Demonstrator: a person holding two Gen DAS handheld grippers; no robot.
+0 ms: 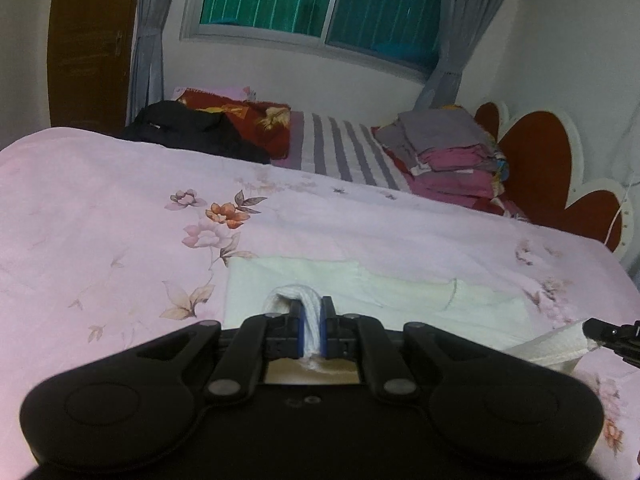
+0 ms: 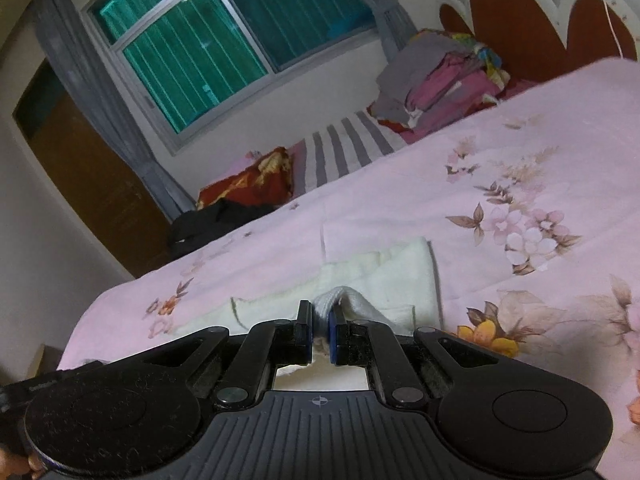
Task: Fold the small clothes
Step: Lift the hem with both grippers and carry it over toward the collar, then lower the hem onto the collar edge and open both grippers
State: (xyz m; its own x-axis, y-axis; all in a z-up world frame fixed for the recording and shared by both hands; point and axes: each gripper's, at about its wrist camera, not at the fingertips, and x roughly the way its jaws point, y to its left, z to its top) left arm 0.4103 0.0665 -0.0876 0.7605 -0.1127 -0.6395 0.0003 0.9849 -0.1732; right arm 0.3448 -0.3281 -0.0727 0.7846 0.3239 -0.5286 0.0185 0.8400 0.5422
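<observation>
Cream garment (image 1: pixel 400 292), flat on pink floral bedspread (image 1: pixel 100 220), edges pinched up.

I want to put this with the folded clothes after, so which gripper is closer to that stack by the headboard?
Right. The right gripper holds the white cloth on the side toward the stack; the left gripper holds it farther away.

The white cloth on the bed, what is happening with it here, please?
A person is folding a small white cloth on a pink floral bedsheet, using a handheld gripper in each hand. The left gripper is shut on a bunched edge of the cloth, and the right gripper is shut on another part of the same edge. The rest of the cloth lies flat on the sheet ahead of them. A stack of folded clothes sits further back near the headboard.
</observation>
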